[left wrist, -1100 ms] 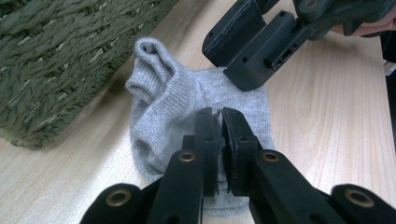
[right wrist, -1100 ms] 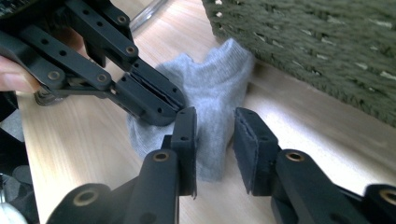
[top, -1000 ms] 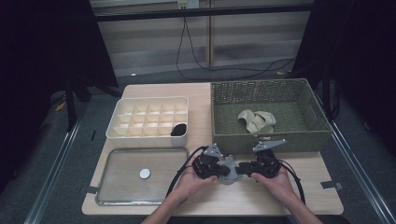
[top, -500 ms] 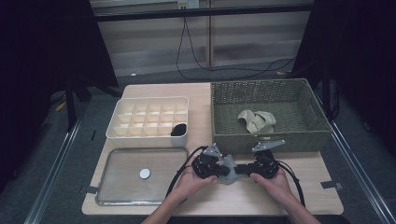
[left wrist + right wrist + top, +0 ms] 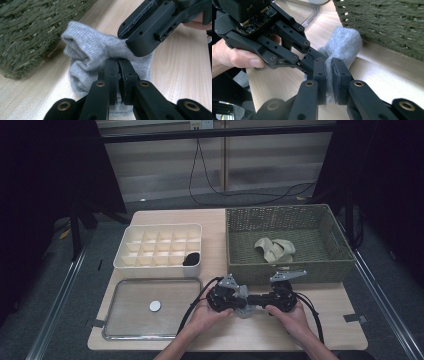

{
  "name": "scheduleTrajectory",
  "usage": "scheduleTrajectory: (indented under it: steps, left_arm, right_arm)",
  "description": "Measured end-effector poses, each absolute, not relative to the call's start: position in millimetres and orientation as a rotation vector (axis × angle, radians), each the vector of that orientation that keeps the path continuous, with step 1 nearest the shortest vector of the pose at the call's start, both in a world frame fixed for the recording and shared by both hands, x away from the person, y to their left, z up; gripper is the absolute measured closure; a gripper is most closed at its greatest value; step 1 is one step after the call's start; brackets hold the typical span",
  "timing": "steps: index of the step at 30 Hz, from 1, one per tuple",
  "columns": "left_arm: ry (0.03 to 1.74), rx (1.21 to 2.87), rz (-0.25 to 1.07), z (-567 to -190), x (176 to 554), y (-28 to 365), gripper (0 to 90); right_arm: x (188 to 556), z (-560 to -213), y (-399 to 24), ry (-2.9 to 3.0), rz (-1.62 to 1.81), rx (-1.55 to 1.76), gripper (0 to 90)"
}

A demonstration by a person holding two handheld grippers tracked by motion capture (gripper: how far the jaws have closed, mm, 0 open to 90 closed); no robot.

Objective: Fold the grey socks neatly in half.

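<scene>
While my left gripper (image 5: 119, 72) pinches the soft grey knitted sock (image 5: 92, 52) beside the green woven basket (image 5: 30, 30), my right gripper (image 5: 329, 75) — jaws just closing — clamps it too.

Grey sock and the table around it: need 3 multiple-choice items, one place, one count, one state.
1. Where does the grey sock lie?
A. in the wicker basket
B. on the table just in front of the wicker basket
C. on the metal tray

2. How many things lie on the metal tray?
A. one
B. three
C. none

3. How does the right gripper stand to the sock?
A. open above it
B. shut on it
C. shut on the basket rim

Answers:
1 B: the sock rests on bare wood beside the wicker basket wall, between both grippers.
2 A: a single small white disc lies there.
3 B: its jaws have just been closing and grey fabric is pinched between the pads; the left gripper clamps the sock too.
</scene>
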State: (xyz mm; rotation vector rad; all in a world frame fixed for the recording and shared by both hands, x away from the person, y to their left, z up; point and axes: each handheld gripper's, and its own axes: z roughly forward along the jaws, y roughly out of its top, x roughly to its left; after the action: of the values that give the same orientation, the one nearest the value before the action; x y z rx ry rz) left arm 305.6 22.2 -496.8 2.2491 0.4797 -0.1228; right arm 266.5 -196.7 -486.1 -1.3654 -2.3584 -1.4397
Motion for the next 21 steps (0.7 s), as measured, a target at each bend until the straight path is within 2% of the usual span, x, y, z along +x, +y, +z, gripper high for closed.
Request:
scheduleTrajectory:
  steps: [11, 14, 16, 21]
  left_arm:
    - [0.485, 2.224, -0.125, -493.2, 303.5, 28.2, 82.9]
    - [0.495, 2.208, -0.134, -489.4, 303.0, 34.7, 80.9]
    - [0.496, 2.188, -0.14, -486.1, 301.6, 40.5, 76.4]
    - [0.523, 2.184, -0.152, -483.7, 296.5, 59.3, 76.0]
  right_arm:
    - [265.1, -487.2, -204.2, -2.353, -1.438, -1.372, 83.0]
    - [263.4, -486.8, -207.6, -2.364, -1.438, -1.377, 83.1]
    - [262.6, -486.5, -209.7, -2.363, -1.445, -1.38, 83.0]
    - [258.9, -487.4, -213.7, -2.357, -1.448, -1.395, 82.9]
